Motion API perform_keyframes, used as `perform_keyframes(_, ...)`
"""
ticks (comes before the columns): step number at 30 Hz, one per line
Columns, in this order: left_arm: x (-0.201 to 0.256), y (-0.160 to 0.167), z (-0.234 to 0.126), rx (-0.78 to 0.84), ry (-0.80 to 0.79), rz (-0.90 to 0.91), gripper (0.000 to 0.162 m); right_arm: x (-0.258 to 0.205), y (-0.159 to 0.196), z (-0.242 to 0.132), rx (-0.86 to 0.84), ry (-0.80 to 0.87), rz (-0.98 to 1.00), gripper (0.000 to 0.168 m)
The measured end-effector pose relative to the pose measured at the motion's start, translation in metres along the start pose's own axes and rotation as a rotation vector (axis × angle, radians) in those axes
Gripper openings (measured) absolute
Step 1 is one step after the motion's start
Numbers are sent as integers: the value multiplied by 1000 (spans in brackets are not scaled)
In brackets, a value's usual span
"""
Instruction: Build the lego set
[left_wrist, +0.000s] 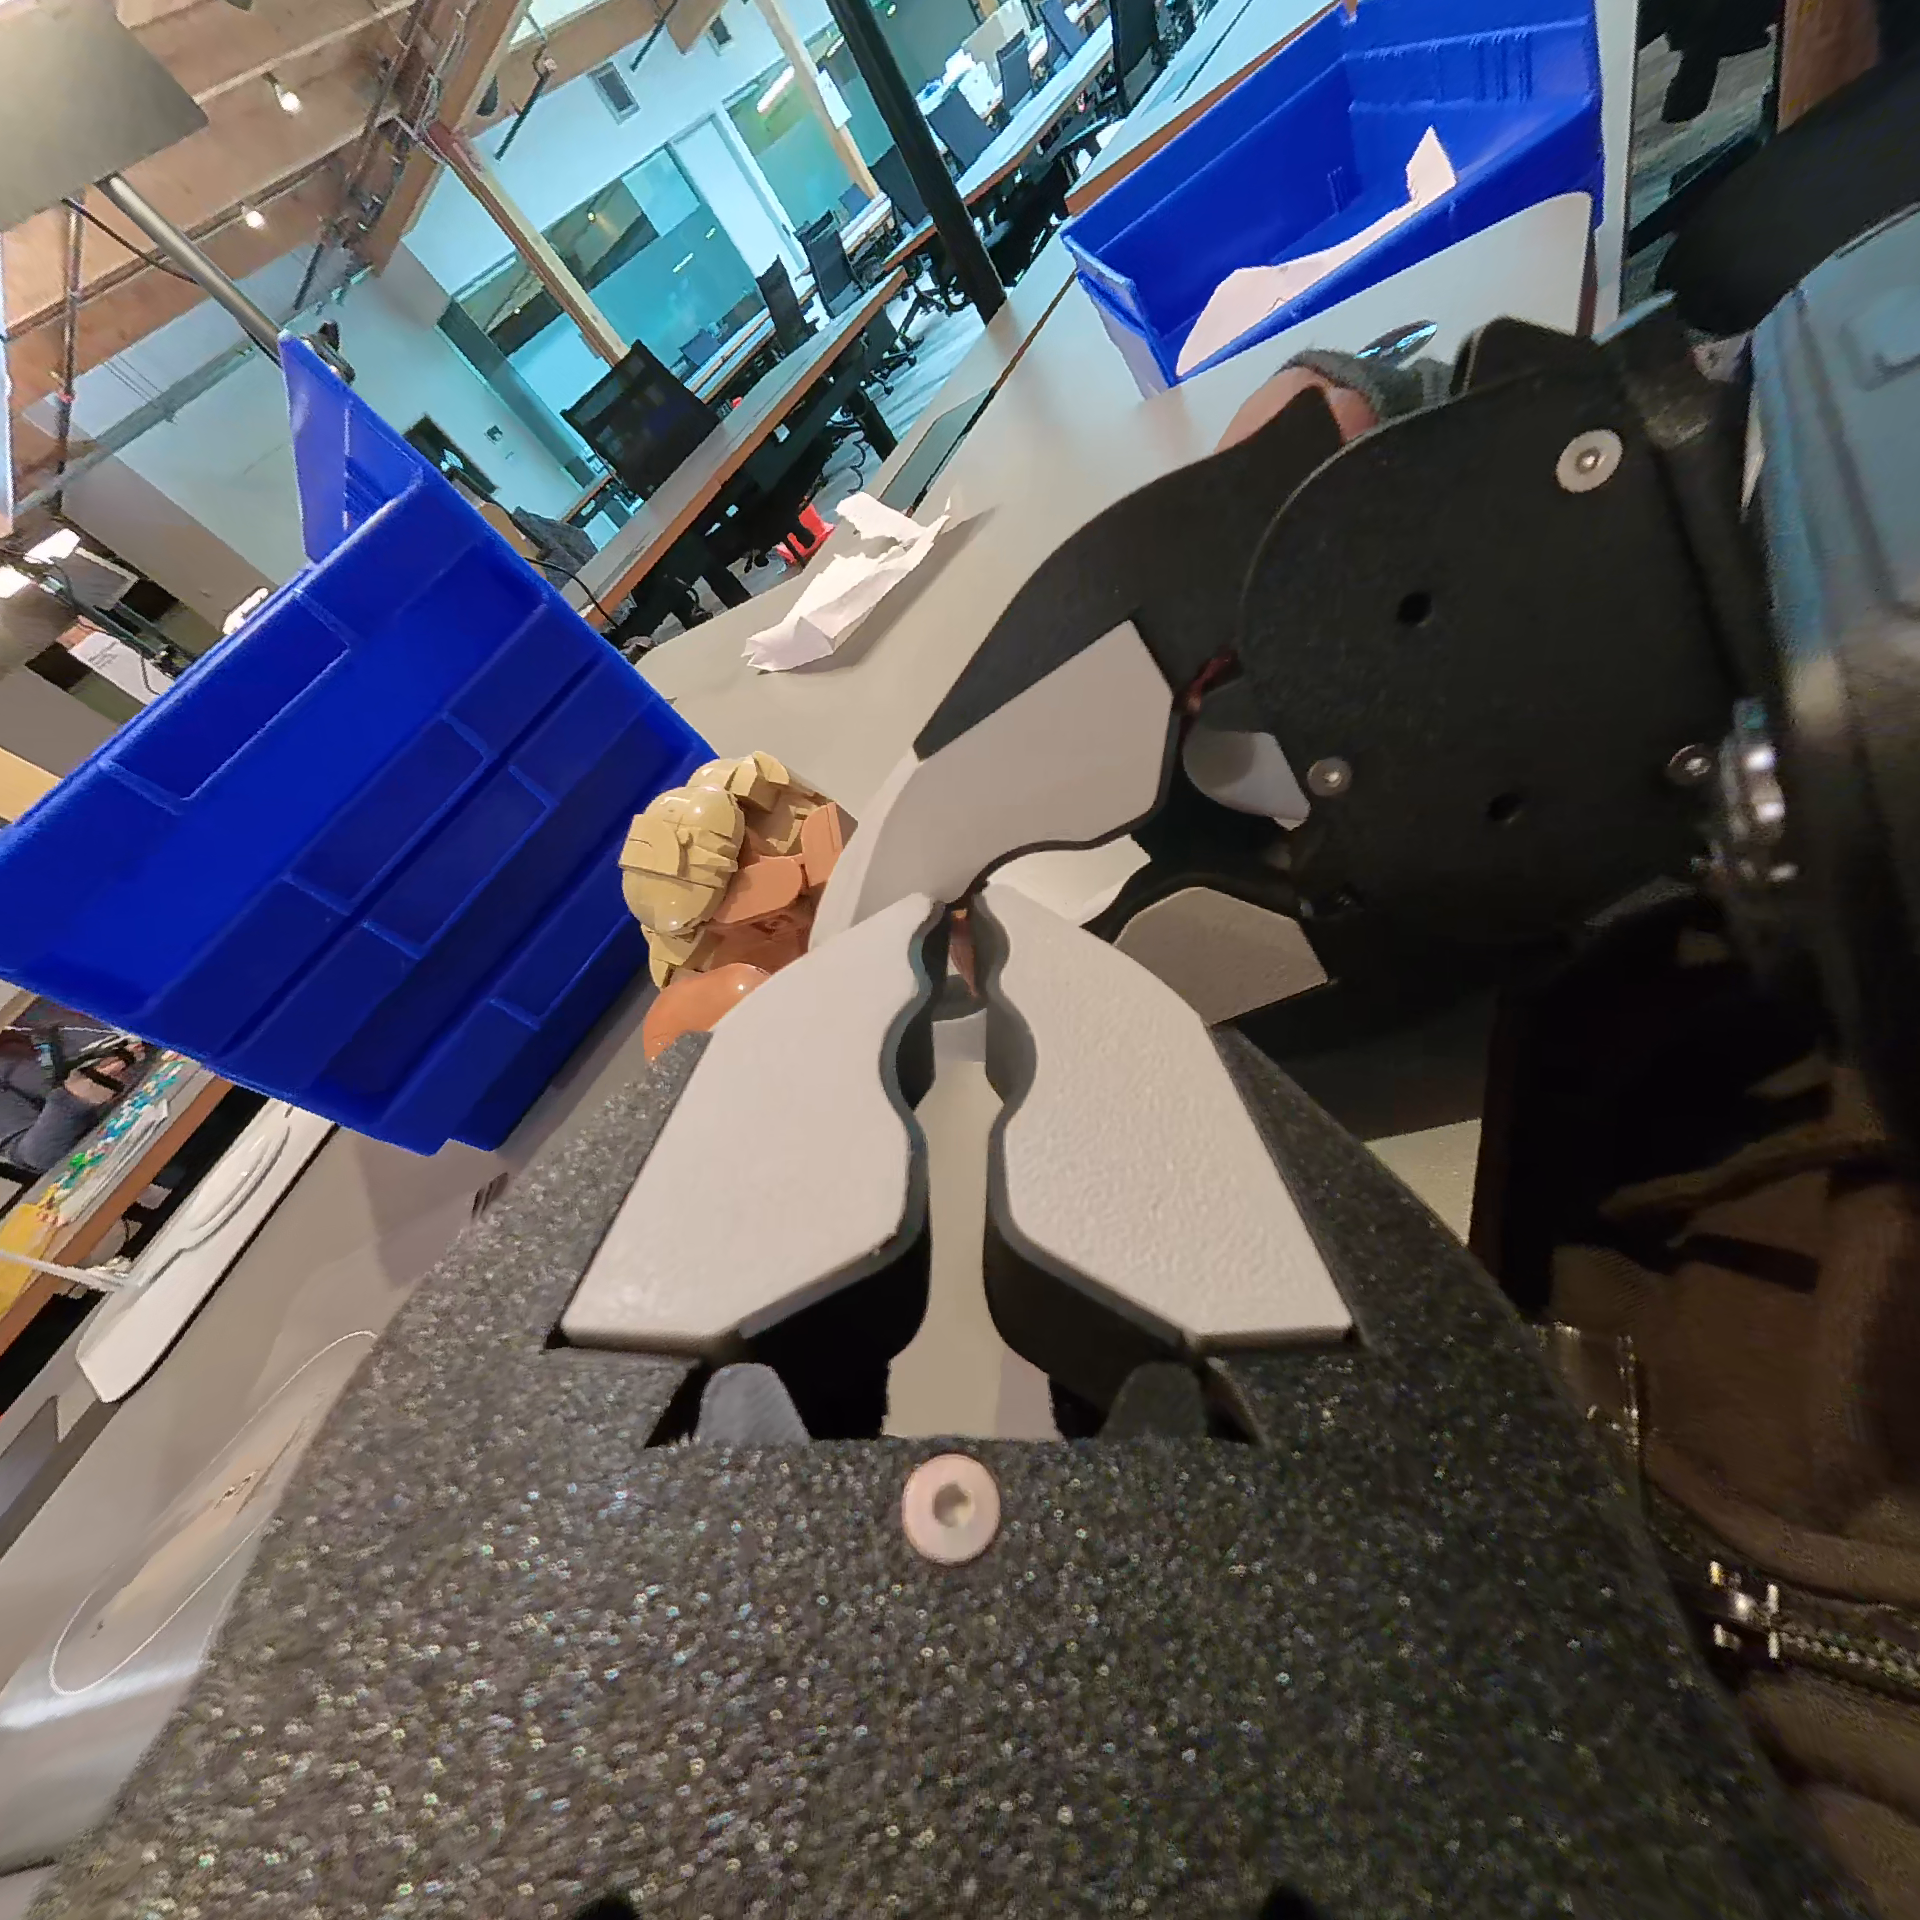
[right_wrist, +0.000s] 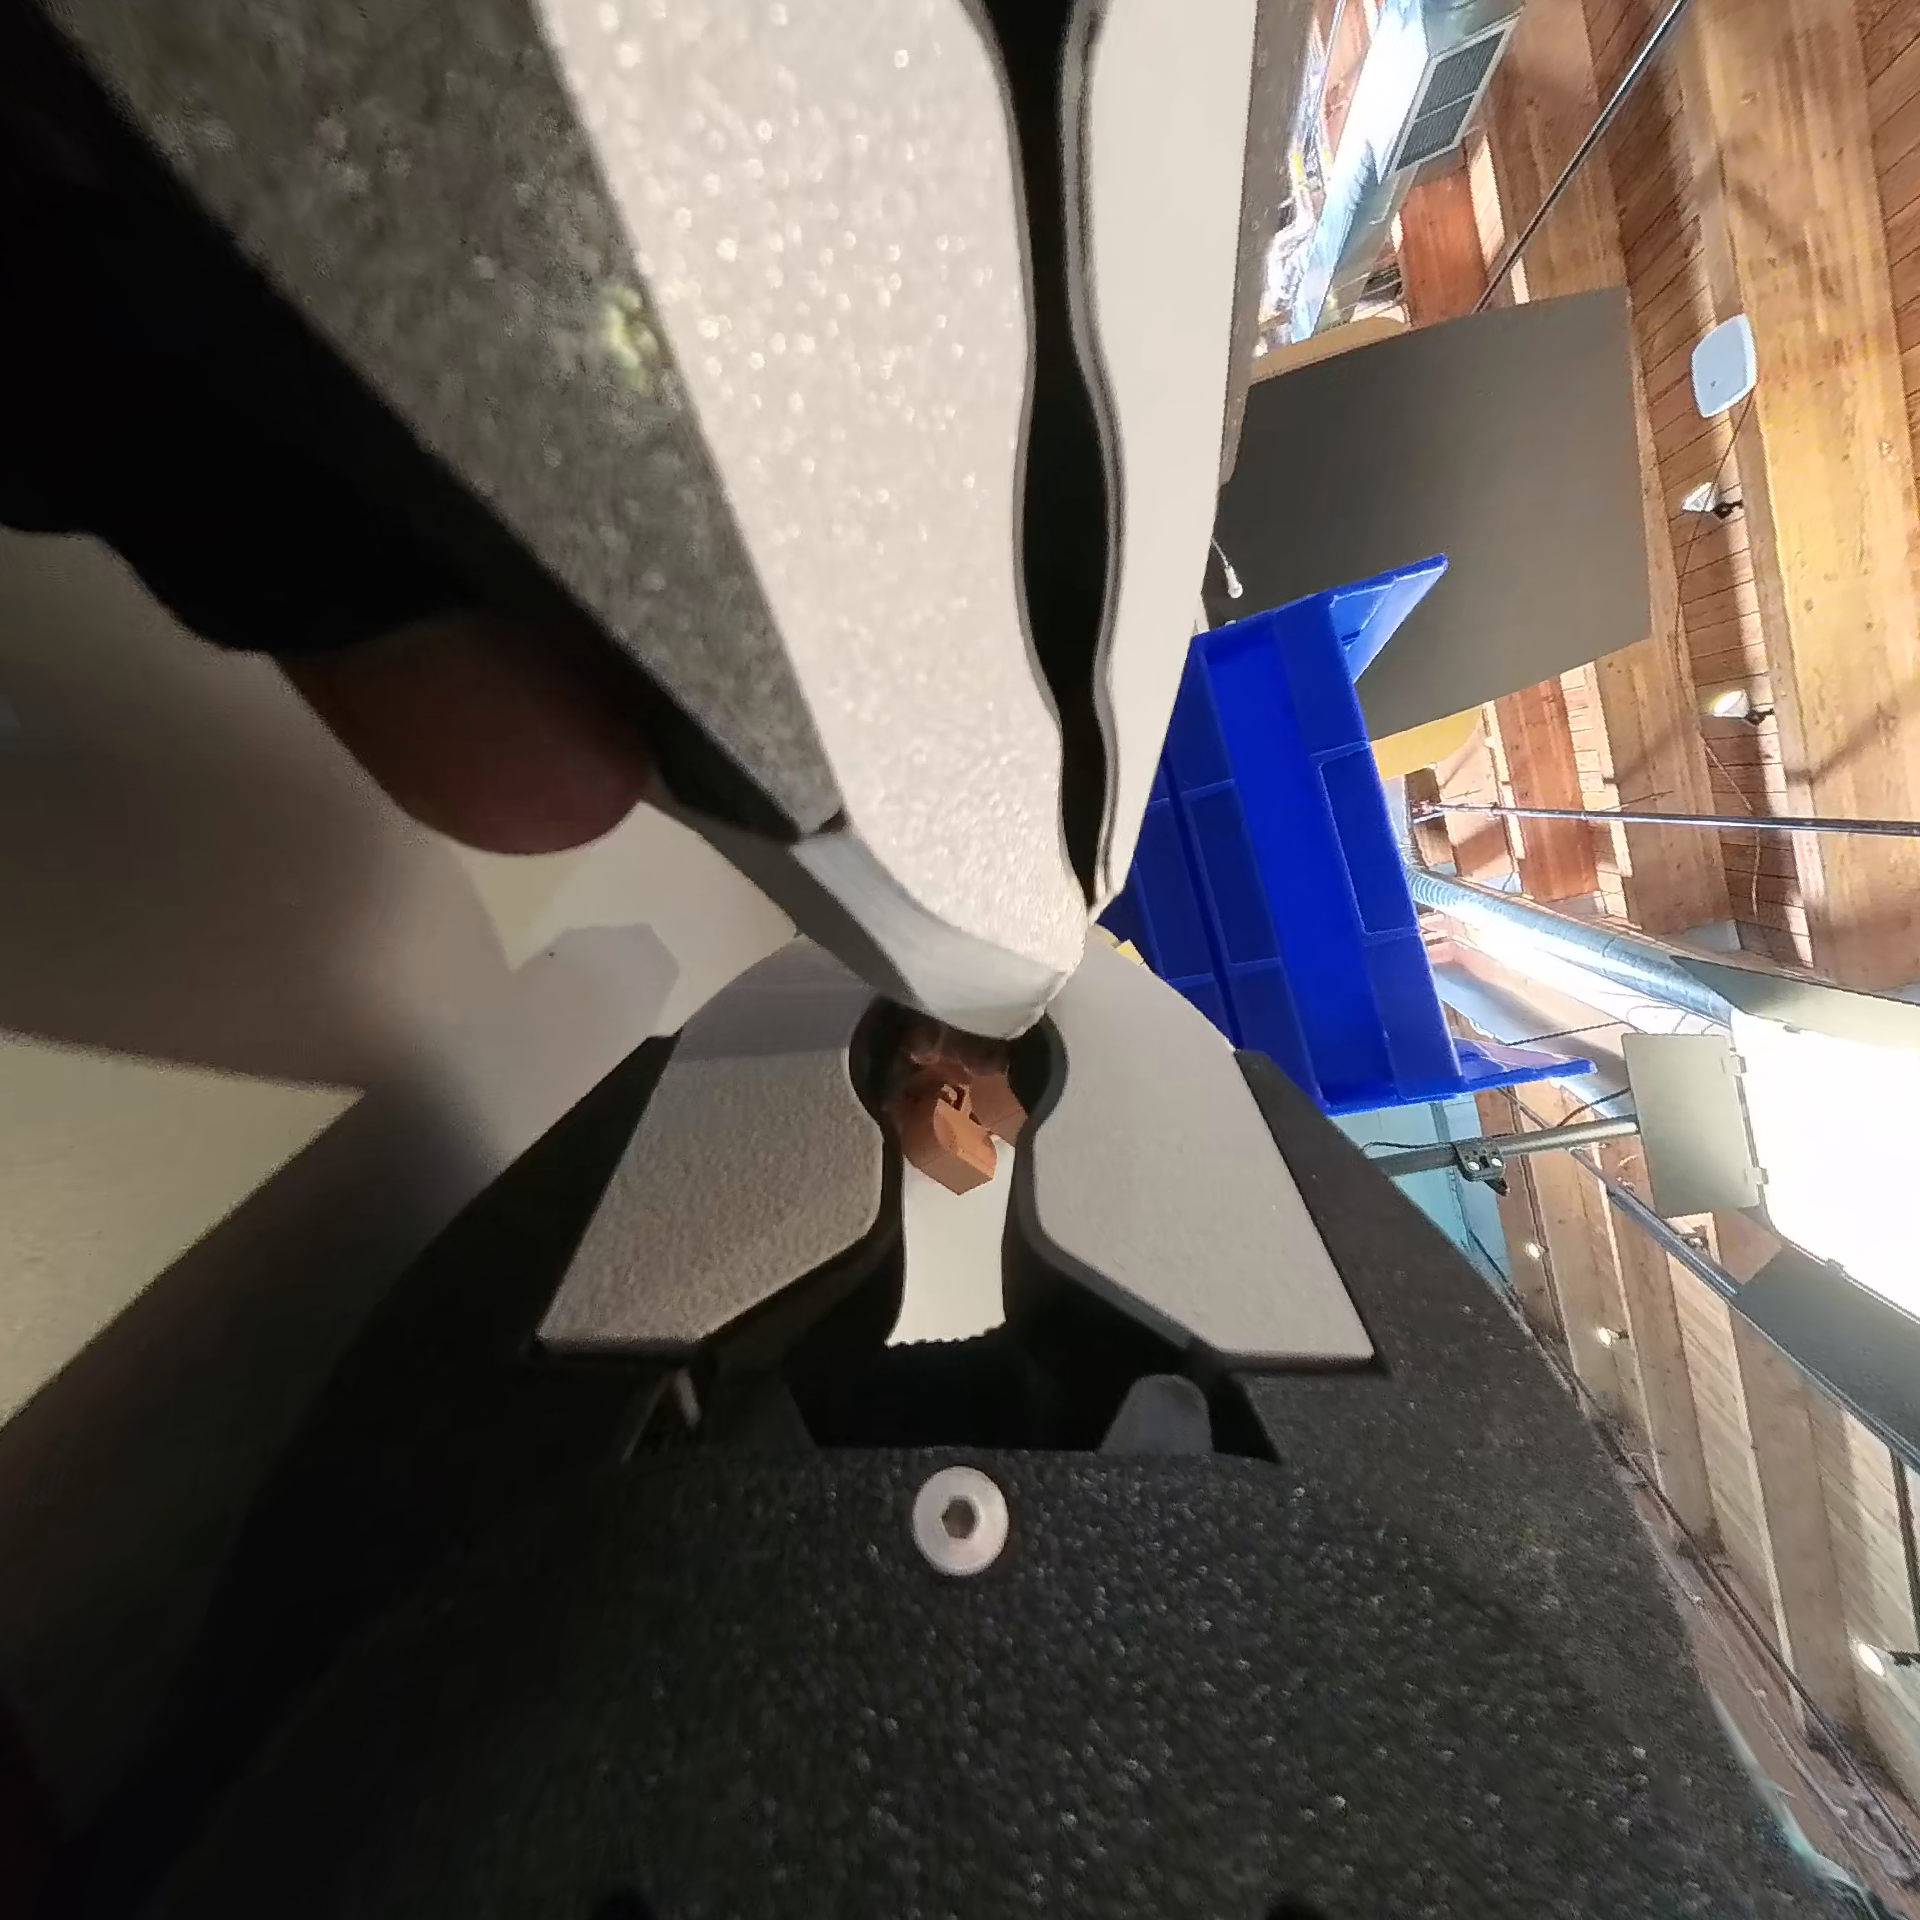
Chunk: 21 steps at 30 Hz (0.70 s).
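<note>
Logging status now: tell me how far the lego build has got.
Done: a tan and brown lego model is already assembled. In hand: the left gripper and right gripper meet tip to tip, jaws closed around a small brown piece. Left: seating that piece; I cannot tell what else remains.

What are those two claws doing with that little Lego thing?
A person holds a claw in each hand, building a Lego model of tan and brown bricks. The left claw and right claw meet tip to tip, both closed. The right one pinches a small brown piece. A blue bin sits behind on the table.
</note>
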<state>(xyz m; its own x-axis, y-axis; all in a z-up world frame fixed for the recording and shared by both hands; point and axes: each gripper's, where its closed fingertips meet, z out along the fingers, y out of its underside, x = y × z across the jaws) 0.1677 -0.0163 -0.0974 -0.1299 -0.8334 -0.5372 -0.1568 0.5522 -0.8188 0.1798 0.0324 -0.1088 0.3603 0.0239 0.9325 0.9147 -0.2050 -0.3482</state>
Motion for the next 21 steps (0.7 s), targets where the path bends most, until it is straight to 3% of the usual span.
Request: perform_keyframes(21, 3, -2, -3, 26, -1, 84, 2, -1, -1, -3, 1, -5, 8, 16)
